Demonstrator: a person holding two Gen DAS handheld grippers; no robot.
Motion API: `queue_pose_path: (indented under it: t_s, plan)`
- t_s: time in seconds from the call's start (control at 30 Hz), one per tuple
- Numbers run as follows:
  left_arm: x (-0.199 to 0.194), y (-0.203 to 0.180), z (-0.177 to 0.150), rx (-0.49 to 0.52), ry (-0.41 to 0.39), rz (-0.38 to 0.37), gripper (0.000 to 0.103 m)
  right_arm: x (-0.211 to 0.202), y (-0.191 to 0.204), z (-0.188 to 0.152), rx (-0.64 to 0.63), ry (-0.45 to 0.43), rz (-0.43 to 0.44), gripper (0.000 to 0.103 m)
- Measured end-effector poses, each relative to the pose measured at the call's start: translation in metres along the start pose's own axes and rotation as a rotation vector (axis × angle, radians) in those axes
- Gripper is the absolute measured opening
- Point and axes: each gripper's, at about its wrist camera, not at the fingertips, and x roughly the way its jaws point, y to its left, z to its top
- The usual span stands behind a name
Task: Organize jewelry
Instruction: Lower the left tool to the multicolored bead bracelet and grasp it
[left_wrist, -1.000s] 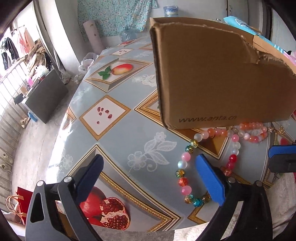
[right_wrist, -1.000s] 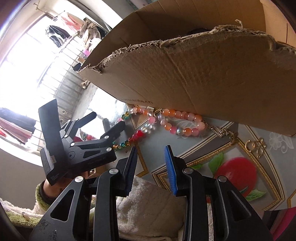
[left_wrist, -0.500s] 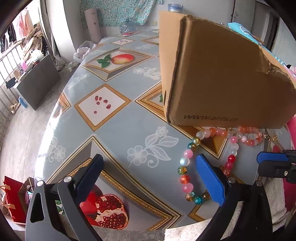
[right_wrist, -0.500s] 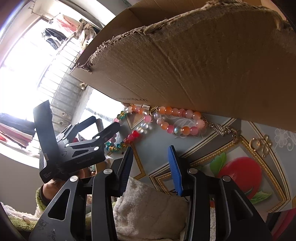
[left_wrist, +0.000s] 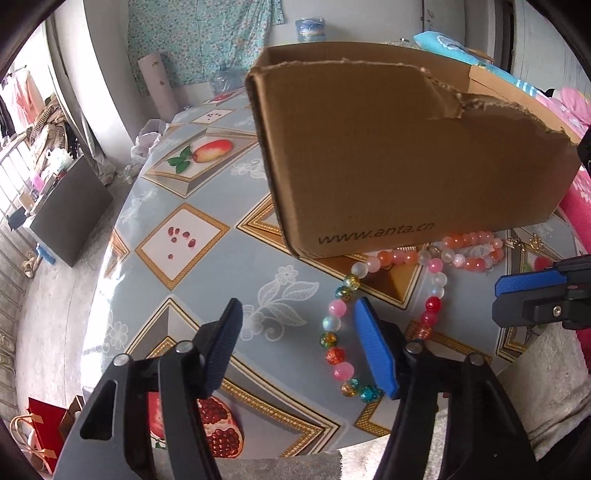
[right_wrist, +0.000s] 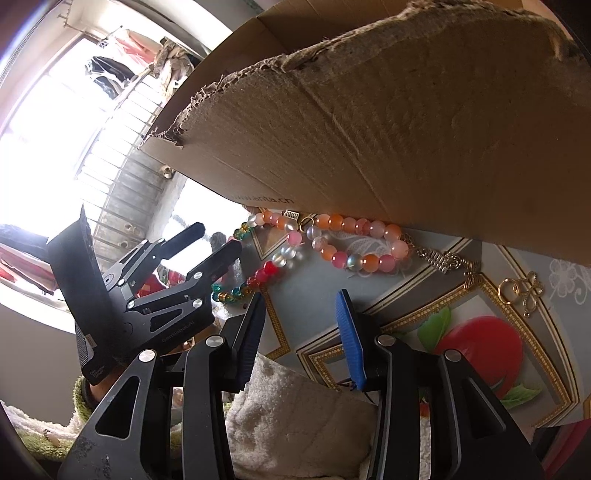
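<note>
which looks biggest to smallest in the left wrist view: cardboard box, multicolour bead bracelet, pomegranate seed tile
1. cardboard box, by far.
2 and 3. multicolour bead bracelet and pomegranate seed tile: alike in span, and the bracelet lies nearer the camera, so unranked.

The left gripper (left_wrist: 295, 350) slants steeply down toward the tabletop, its jaws closing with nothing caught between them; the blue-padded finger (left_wrist: 375, 350) sits at about four o'clock in the left wrist view, the dark one at seven. The right gripper (right_wrist: 301, 332) tilts down at much the same angle, its jaws partly apart and gripping nothing. From the right wrist view the left gripper shows at nine o'clock, with a green-cuffed wrist (right_wrist: 83, 395) below it.
</note>
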Motion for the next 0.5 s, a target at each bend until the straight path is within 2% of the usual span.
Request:
queue_pose_path:
  t_s: [0.03,0.1,0.17,0.2,0.27,0.5]
  plan:
    - [0.000,0.000,0.000,-0.009,0.002,-0.020,0.049,0.000,0.000,0.000,0.000,-0.001,0.000,0.039]
    - [-0.001,0.000,-0.001,-0.030,0.004,-0.055,0.030,-0.001,-0.001,-0.001,-0.003,-0.001,-0.001,0.038]
    - [-0.002,-0.003,-0.001,-0.033,0.003,-0.052,0.015,0.000,-0.003,-0.001,-0.004,-0.003,-0.001,0.038]
    - [-0.003,-0.005,-0.001,-0.030,0.004,-0.048,0.011,0.000,-0.002,-0.002,-0.005,-0.005,-0.001,0.038]
    - [-0.004,-0.005,-0.002,-0.045,0.004,-0.045,0.009,-0.001,-0.004,-0.002,-0.003,-0.010,-0.002,0.039]
    - [-0.014,0.003,-0.011,-0.162,0.019,-0.119,0.009,-0.006,-0.003,-0.003,-0.030,-0.030,0.027,0.040]
